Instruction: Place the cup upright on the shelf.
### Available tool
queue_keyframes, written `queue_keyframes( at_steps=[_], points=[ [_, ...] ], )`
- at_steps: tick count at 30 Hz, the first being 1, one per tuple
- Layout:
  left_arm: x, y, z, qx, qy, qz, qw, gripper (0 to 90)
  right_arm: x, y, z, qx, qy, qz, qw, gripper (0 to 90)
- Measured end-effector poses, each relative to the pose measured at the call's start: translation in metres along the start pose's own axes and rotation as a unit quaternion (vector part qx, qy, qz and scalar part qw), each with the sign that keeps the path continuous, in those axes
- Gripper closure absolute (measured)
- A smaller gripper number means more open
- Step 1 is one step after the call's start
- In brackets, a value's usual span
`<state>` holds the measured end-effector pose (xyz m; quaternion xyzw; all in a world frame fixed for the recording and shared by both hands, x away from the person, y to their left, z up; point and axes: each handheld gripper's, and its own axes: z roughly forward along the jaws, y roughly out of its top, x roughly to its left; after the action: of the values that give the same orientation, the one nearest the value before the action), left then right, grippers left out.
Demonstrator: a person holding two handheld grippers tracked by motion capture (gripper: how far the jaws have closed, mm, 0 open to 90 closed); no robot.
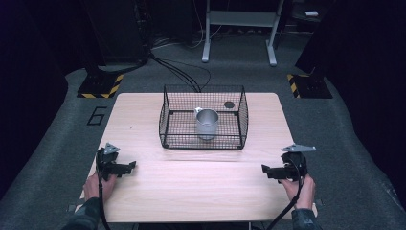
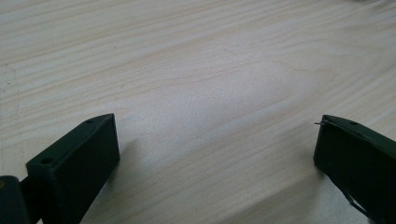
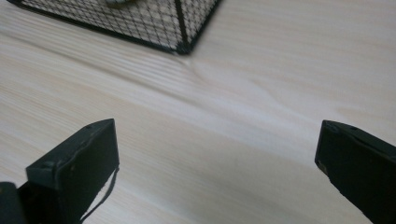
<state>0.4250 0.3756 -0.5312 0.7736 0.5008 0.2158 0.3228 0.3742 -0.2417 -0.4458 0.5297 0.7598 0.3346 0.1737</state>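
Nearest, two black grippers rest low on the pale, grained wooden table [image 1: 191,187]: the left gripper [image 1: 130,166] and right gripper [image 1: 266,170], both with jaws wide and holding nothing. Farther back, mid-table, one black wire-mesh basket [image 1: 168,120] holds one shiny metal cup [image 1: 207,123], upright.

A lab or recording studio is showing here: black curtains [image 1: 28,96], hazard-striped stand bases [image 1: 101,85], floor cables [image 1: 182,72], grey carpet [image 1: 57,143].

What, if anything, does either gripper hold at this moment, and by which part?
Nothing is held. The left gripper and the right gripper are both open over bare table; the metal cup stands untouched in the wire basket.
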Motion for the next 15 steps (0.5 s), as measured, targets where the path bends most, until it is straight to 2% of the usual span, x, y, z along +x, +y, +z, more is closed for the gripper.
queue_keyframes(
  at_steps=[3, 4, 5, 7, 11, 12, 13, 14, 15],
  points=[
    [0.0, 0.0, 0.0, -0.003, 0.0, -0.003, 1.0, 0.3, -0.011, -0.017, 0.006, 0.001, -0.009, 0.01, 0.9999, 0.0],
    [0.0, 0.0, 0.0, 0.003, -0.001, 0.001, 1.0, 0.3, -0.015, -0.024, 0.01, 0.001, -0.014, 0.017, 0.9998, 0.0],
    [0.0, 0.0, 0.0, -0.003, 0.001, -0.002, 1.0, 0.3, -0.017, -0.028, 0.012, 0.003, -0.014, 0.021, 0.9997, 0.0],
    [0.0, 0.0, 0.0, 0.003, -0.002, 0.0, 1.0, 0.3, -0.022, -0.038, 0.019, 0.007, -0.013, 0.025, 0.9996, 0.0],
    [0.0, 0.0, 0.0, 0.0, -0.002, -0.004, 1.0, 0.3, -0.028, -0.052, 0.033, 0.011, -0.016, 0.032, 0.9993, 0.0],
    [0.0, 0.0, 0.0, 0.003, -0.002, -0.001, 1.0, 0.3, -0.03, -0.056, 0.038, 0.01, -0.013, 0.024, 0.9996, 0.0],
    [0.0, 0.0, 0.0, 0.003, -0.003, 0.0, 1.0, 0.3, -0.03, -0.057, 0.04, 0.01, -0.015, 0.028, 0.9995, 0.0],
    [0.0, 0.0, -0.001, 0.004, -0.003, 0.0, 1.0, 0.3, -0.03, -0.059, 0.043, 0.013, -0.022, 0.028, 0.9993, 0.0],
    [0.0, 0.0, -0.001, 0.004, -0.002, 0.002, 1.0, 0.3, -0.03, -0.061, 0.046, 0.004, -0.031, 0.018, 0.9994, 0.0]
  ],
)
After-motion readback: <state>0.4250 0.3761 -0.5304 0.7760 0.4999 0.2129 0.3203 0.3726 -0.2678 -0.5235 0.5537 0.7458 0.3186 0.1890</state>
